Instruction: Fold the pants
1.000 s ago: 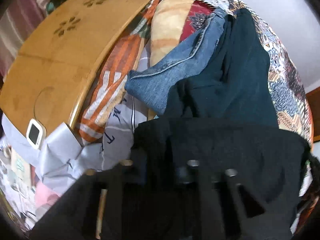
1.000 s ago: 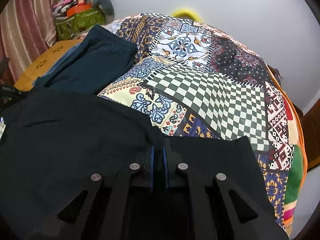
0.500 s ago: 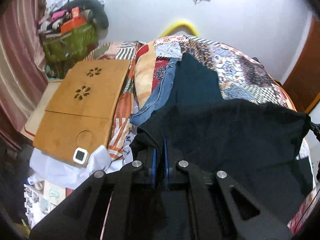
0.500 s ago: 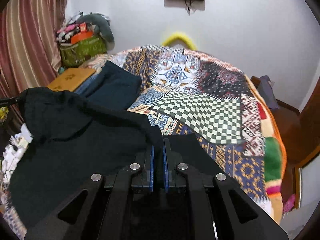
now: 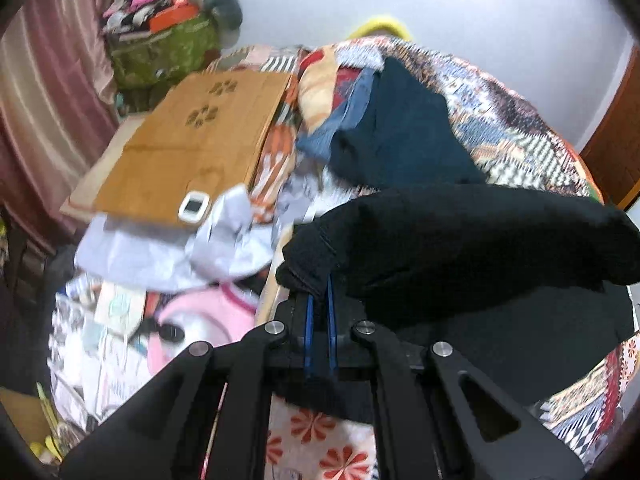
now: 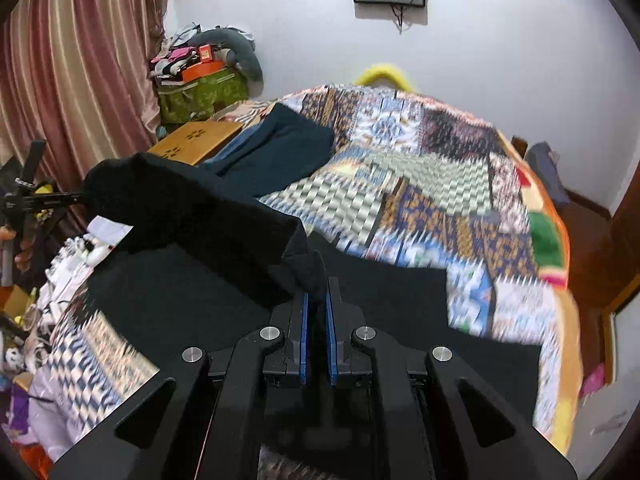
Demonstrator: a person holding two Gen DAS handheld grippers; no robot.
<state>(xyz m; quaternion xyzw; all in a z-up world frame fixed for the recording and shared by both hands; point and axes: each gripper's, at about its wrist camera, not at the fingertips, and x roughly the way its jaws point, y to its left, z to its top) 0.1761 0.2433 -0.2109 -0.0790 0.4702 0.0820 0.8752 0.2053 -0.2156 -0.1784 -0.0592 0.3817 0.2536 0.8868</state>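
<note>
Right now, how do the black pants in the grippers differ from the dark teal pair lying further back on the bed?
The black pants are lifted, stretched between the left gripper and right gripper; the dark teal pants lie flat on the patchwork bedspread, untouched. The black pair hangs partly over the near edge; the teal pair rests beside blue jeans, near the wooden tray. Both are dark, soft garments.

Your bed (image 6: 460, 200) wears a patchwork quilt (image 6: 432, 184). On it lie the black pants (image 6: 400, 304) at the near edge, and dark teal pants (image 6: 280, 156) over blue jeans (image 5: 344, 120) further back.
</note>
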